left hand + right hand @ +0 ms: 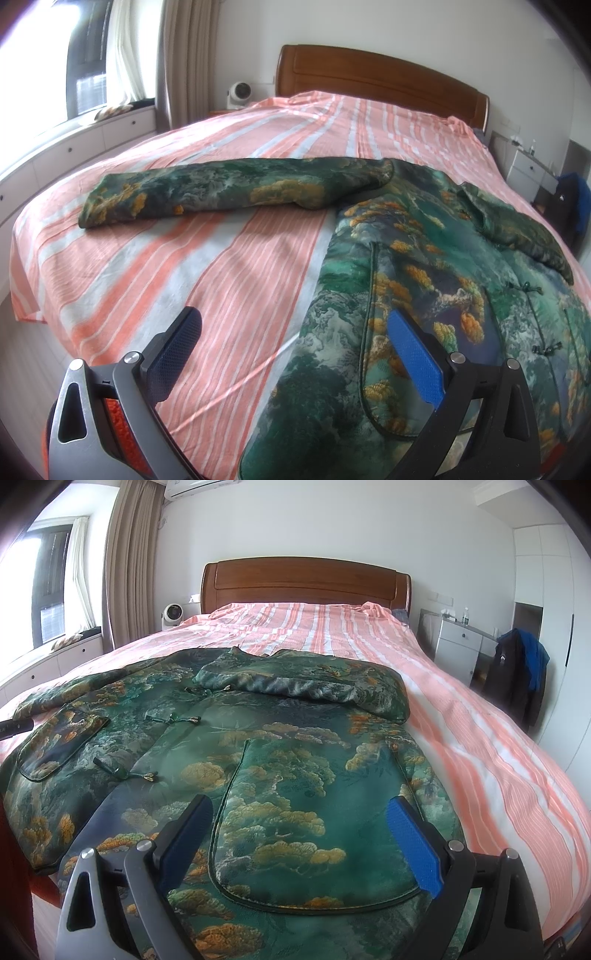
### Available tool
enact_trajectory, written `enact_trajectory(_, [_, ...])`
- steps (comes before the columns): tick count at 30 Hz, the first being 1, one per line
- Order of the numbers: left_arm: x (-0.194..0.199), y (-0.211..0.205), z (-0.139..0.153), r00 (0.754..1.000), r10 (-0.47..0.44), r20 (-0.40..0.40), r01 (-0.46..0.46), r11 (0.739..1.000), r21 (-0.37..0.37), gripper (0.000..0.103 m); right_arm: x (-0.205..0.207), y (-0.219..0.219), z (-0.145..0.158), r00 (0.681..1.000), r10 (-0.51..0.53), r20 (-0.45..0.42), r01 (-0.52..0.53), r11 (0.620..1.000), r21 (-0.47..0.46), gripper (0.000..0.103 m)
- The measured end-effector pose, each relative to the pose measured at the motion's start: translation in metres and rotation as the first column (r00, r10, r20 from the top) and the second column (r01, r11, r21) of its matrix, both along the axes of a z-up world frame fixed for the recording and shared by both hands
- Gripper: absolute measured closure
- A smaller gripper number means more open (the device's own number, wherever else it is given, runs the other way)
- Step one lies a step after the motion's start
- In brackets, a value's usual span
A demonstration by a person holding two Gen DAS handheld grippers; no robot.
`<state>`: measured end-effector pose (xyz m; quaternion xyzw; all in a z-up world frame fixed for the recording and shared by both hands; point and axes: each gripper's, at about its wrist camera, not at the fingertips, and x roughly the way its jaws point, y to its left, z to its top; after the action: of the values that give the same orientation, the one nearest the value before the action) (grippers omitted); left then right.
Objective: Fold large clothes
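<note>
Green padded jacket with gold tree pattern [280, 746] spread across lower middle of pink-and-white striped bed sheet [461, 716], one sleeve [207, 194] stretched toward left edge, bare sheet above and right, left gripper [295, 354] fingers wide apart over jacket's side edge, right gripper [299, 834] wide apart over hem, holding nothing.

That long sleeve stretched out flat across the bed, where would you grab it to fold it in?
Probably at the cuff end of the outstretched sleeve, coming from the window side with the left gripper, which is open. The sleeve lies flat and straight on the striped sheet, free end farthest from the jacket body, so lifting there should swing it over.
</note>
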<state>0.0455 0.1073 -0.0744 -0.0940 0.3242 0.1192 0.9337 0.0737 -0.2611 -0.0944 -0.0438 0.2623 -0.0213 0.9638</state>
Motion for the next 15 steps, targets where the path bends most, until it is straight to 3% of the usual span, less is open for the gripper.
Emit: enact_trajectory(15, [-0.0004,-0.0001,-0.0004,1.0,-0.001,-0.003,0.001,1.0,0.002,0.002,0.0008,0.0007,-0.0004,1.0,0.004,-0.001,-0.004,1.0,0.001,0.009])
